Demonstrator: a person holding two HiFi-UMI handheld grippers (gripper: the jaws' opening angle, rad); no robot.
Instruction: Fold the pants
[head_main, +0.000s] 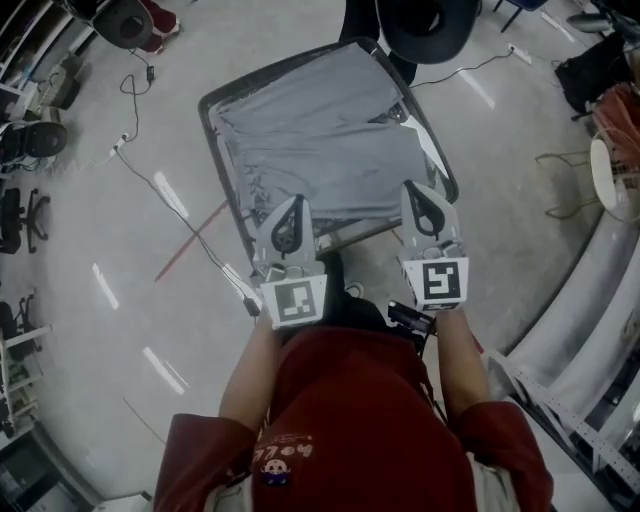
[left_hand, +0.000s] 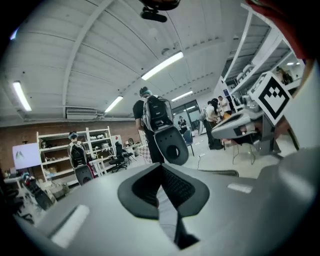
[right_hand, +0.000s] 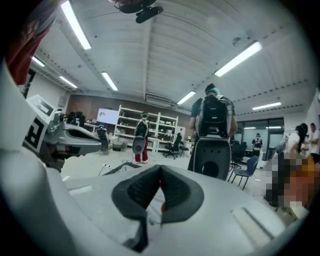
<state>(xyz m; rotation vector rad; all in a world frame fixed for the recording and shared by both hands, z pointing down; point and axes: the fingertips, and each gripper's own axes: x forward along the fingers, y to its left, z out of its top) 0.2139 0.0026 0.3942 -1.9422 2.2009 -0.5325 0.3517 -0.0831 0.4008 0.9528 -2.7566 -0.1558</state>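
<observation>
Left gripper & right gripper, jaws closed w/ nothing pinched, at near edge of pants, prob. lining up grab

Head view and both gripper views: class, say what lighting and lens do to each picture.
Head view: dim, glare streaks on the floor, margins bowed. Left gripper view: fisheye with black corners, ceiling lights blown out. Right gripper view: same curving, a mosaic patch at its right.

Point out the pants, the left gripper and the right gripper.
pants (head_main: 315, 140), head view, middle of cloth
left gripper (head_main: 296, 204), head view, between jaw tips
right gripper (head_main: 412, 192), head view, between jaw tips
</observation>
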